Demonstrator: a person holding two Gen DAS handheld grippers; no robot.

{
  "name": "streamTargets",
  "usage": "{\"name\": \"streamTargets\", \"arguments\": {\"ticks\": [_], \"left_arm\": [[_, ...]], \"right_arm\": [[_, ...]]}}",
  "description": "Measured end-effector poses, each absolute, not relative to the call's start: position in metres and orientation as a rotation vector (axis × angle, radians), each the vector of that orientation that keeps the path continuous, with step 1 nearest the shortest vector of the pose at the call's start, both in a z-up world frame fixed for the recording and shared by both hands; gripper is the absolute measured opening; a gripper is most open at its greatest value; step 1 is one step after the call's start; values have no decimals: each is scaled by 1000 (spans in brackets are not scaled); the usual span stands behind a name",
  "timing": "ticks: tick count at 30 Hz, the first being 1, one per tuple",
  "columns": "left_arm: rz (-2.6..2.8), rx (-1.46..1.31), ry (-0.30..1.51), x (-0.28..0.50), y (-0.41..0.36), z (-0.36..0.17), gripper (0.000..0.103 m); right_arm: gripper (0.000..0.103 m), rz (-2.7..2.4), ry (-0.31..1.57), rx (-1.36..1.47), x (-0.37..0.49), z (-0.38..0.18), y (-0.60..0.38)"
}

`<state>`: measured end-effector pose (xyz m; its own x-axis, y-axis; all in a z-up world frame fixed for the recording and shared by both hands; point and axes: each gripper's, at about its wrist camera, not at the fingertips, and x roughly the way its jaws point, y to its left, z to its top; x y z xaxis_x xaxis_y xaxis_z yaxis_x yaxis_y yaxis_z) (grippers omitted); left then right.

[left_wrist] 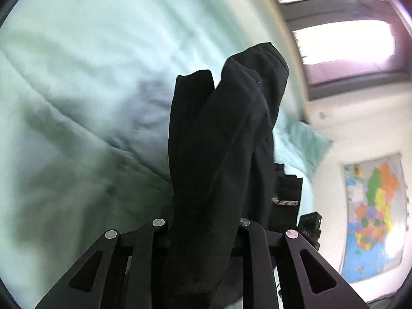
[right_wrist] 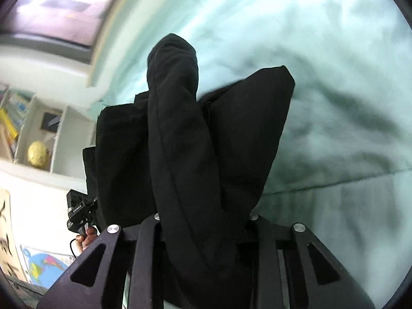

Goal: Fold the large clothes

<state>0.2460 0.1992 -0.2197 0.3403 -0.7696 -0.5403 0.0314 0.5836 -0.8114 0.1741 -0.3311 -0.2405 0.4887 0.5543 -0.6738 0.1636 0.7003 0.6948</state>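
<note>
Both claws [left_wrist: 203, 231] [right_wrist: 203, 231] clamp black garment [left_wrist: 226, 128], hanging fwd.

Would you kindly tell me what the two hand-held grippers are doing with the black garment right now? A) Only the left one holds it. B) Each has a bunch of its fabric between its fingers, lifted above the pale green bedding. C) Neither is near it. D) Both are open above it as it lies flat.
B: black garment fabric runs between the fingers of both the left hand-held gripper and right hand-held gripper, with pale green bedding behind.
</note>
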Motion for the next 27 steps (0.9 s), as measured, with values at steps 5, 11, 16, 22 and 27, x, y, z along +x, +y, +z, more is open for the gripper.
{"name": "streamTargets", "arguments": {"ticks": [5, 11, 16, 22, 27], "left_arm": [[-664, -782, 997, 183, 197, -151, 20], [-700, -752, 922, 102, 216, -99, 21], [-672, -773, 990, 49, 233, -118, 21], [-585, -778, 1164, 17, 236, -193, 22], [-346, -770, 1309, 21, 259, -284, 47]], "right_arm": [[28, 291, 976, 666, 132, -153, -303], [28, 303, 917, 642, 39, -86, -288], [28, 274, 967, 644, -17, -78, -261], [28, 177, 1135, 680, -56, -139, -256], [40, 5, 1240, 710, -59, -220, -269]]}}
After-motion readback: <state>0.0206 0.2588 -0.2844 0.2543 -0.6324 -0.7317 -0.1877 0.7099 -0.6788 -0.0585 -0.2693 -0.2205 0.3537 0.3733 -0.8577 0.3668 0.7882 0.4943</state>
